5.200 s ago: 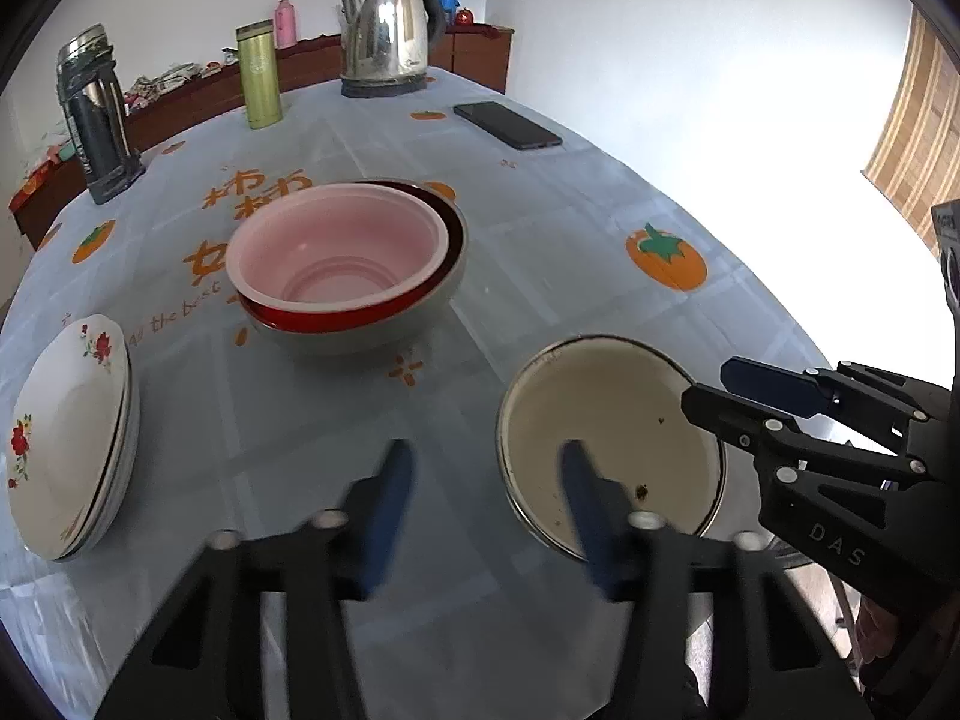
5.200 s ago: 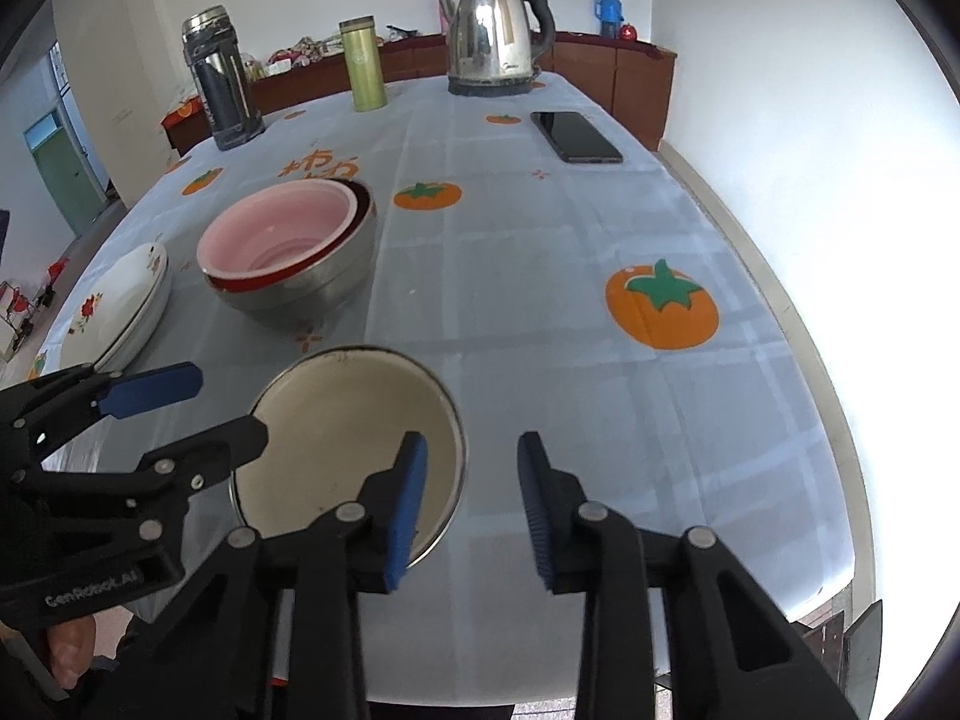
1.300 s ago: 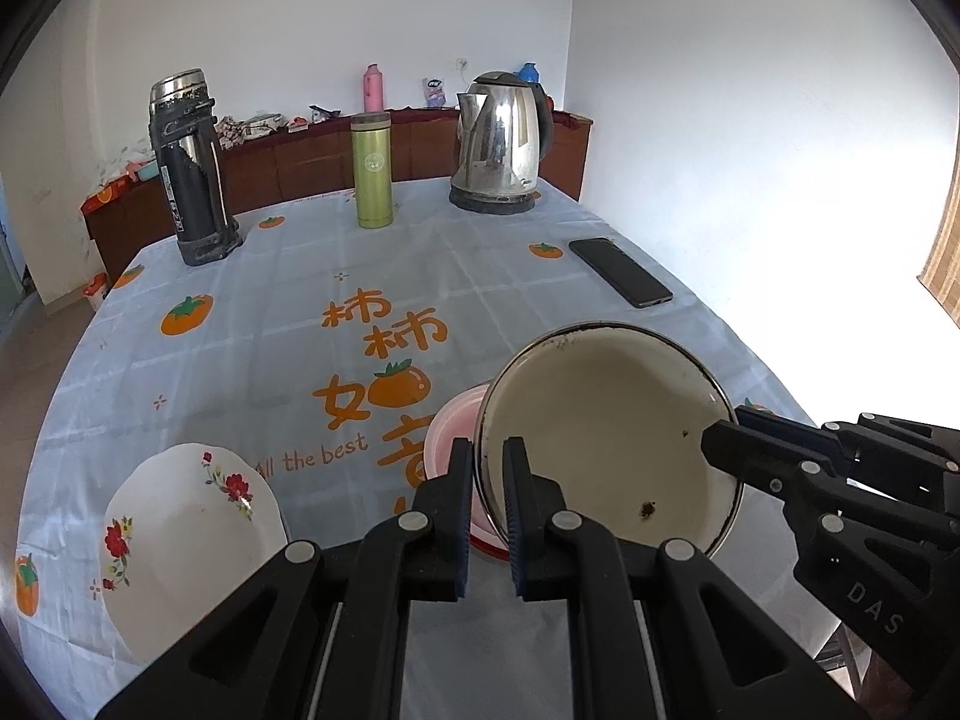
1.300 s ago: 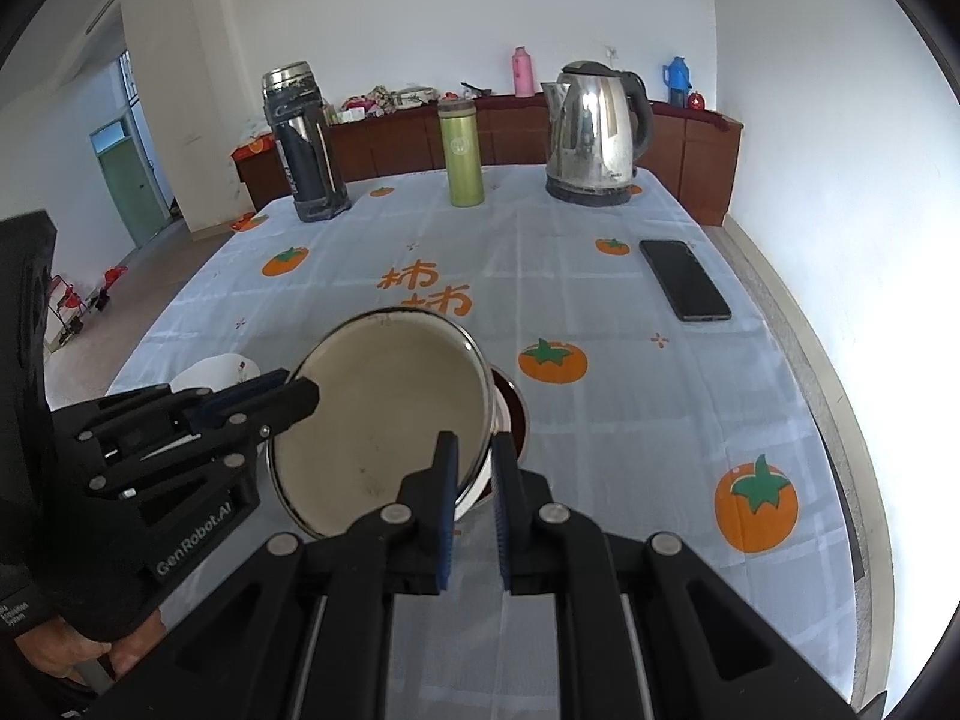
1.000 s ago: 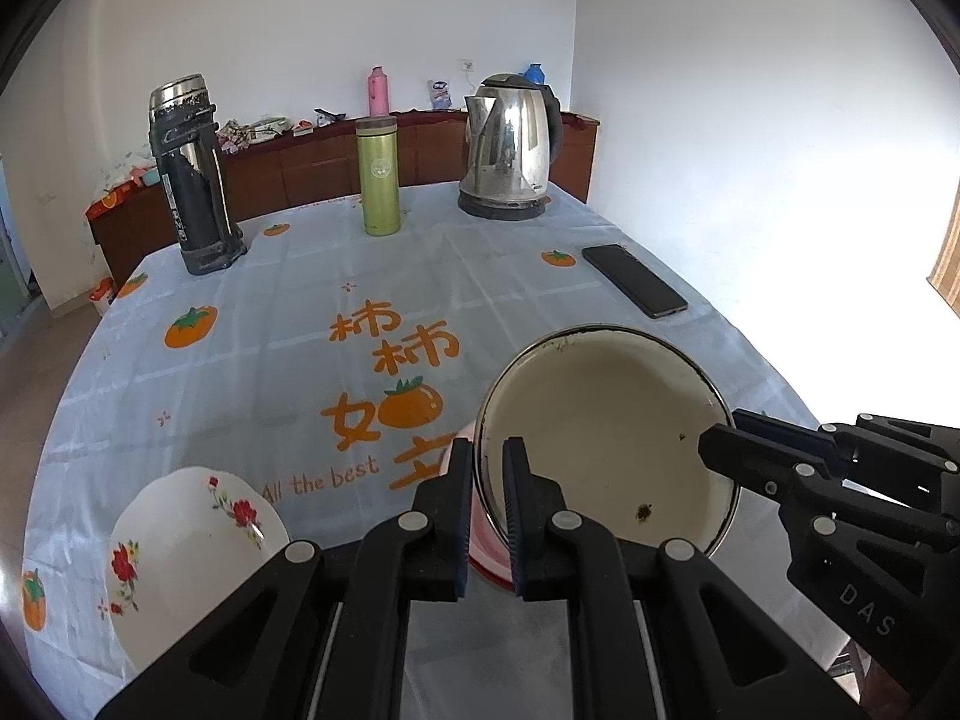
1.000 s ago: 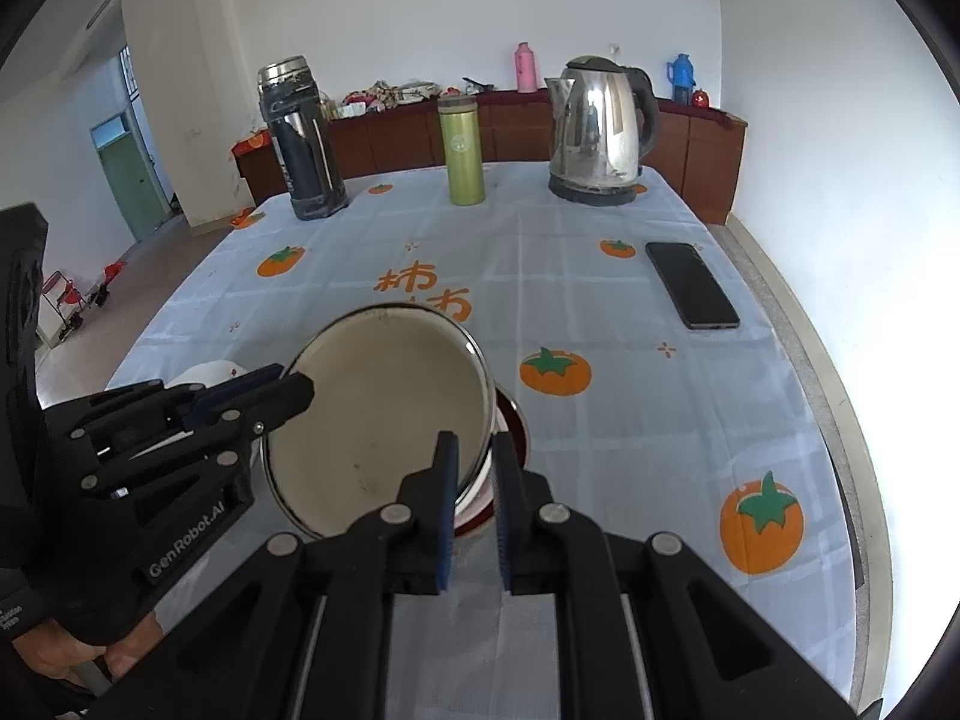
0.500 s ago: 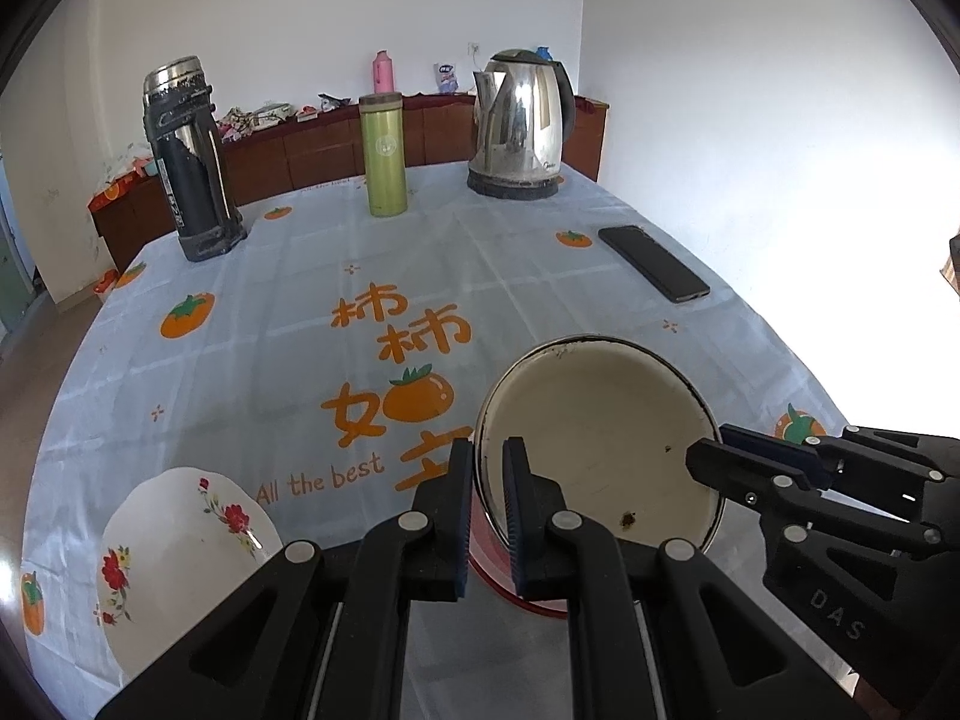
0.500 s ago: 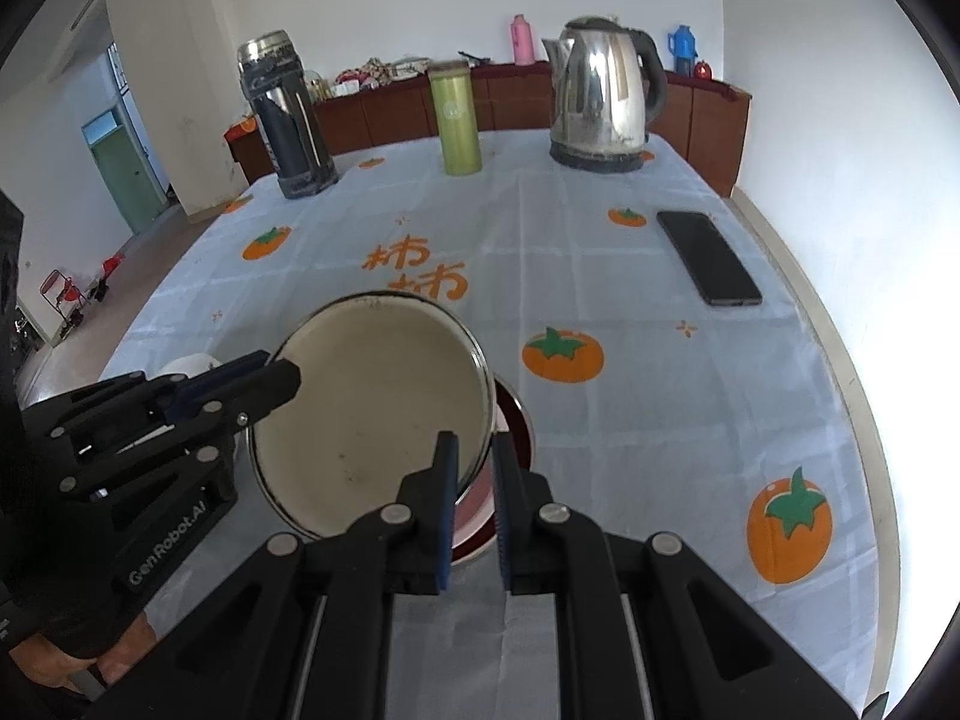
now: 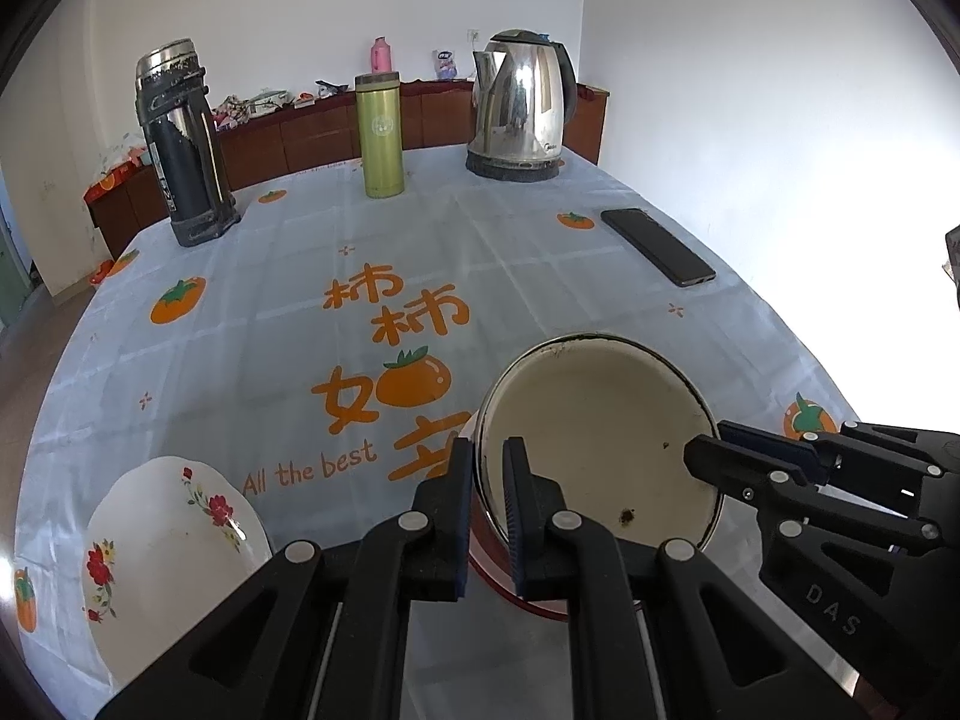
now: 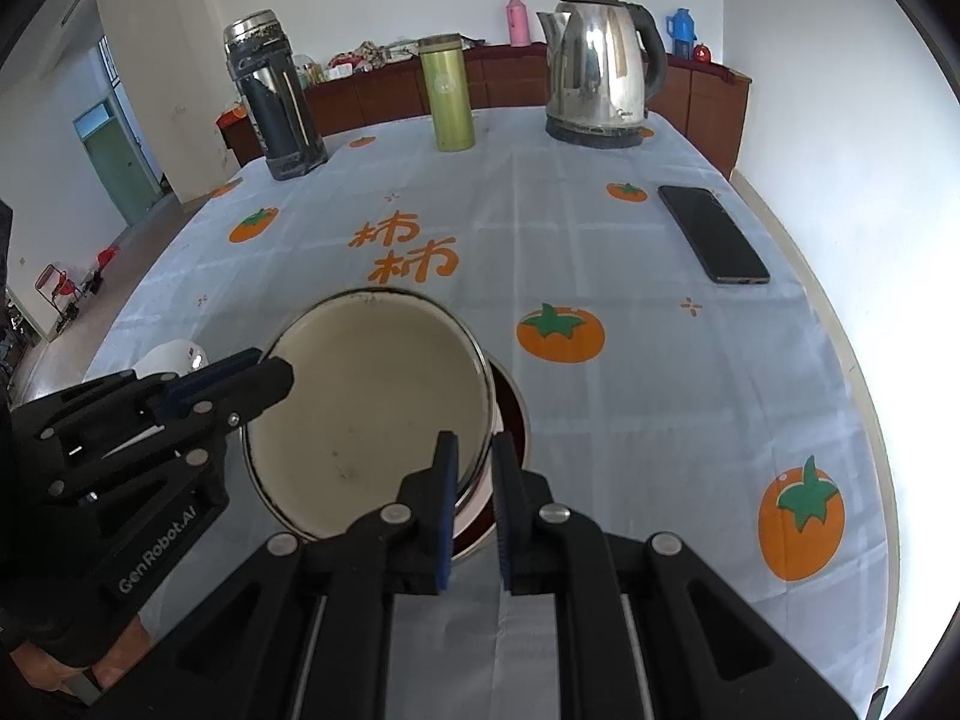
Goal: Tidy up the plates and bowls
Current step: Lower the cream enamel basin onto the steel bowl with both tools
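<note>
A cream enamel bowl [image 9: 600,438] with a dark rim is held between both grippers just above the stack of nested bowls [image 9: 498,564]. My left gripper [image 9: 487,510] is shut on its left rim. My right gripper [image 10: 474,504] is shut on its right rim; the bowl also shows in the right wrist view [image 10: 366,408]. The stack's red and dark rims [image 10: 510,420] peek out under it. A pile of white floral plates [image 9: 168,546] lies on the table at the near left.
On the persimmon-print tablecloth [image 9: 336,276] stand a dark thermos [image 9: 180,144], a green flask [image 9: 381,135] and a steel kettle [image 9: 522,108] at the far side. A black phone [image 9: 657,246] lies at the right. The table edge runs close on the right.
Both grippers have carried the cream bowl from the near table edge to above the nested bowls. Over the last second it has sunk lower over the stack.
</note>
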